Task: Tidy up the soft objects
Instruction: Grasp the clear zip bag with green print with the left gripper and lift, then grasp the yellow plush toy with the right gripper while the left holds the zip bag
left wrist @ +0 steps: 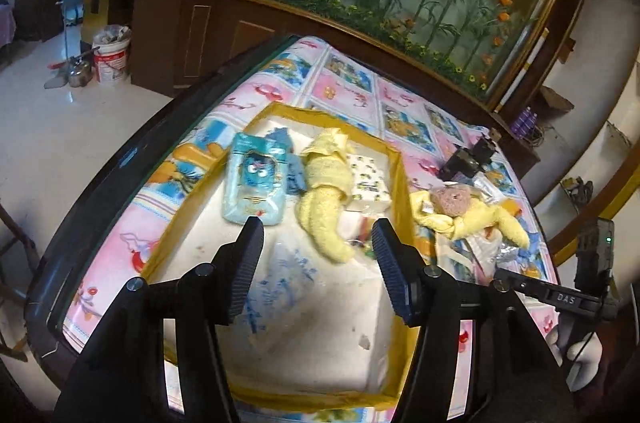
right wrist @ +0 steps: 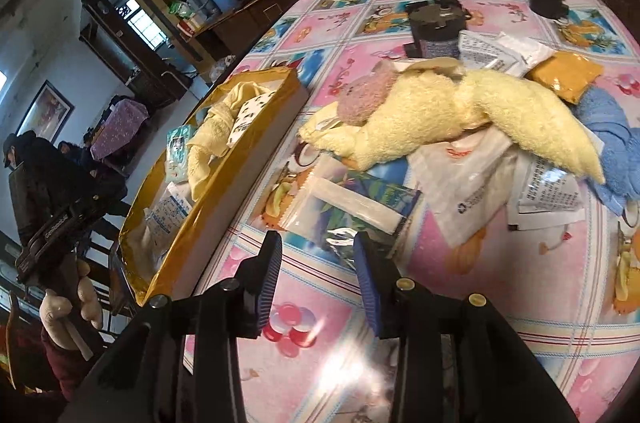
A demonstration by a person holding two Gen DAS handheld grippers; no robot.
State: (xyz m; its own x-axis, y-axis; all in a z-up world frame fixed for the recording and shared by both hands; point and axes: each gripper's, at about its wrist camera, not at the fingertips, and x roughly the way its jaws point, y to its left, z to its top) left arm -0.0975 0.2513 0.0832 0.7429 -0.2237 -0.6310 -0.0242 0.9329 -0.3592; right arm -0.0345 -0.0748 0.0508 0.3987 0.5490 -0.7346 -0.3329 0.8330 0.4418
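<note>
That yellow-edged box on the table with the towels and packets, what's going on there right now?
A person holds a gripper in each hand and is sorting soft things into the yellow-edged box. Already inside are a blue wipes pack, a rolled yellow towel and a small patterned packet. The left gripper hovers open above the box, holding nothing. The right gripper is open over the tablecloth, facing a pile still outside: another yellow towel, a pink plush, a blue cloth and several sachets.
</note>
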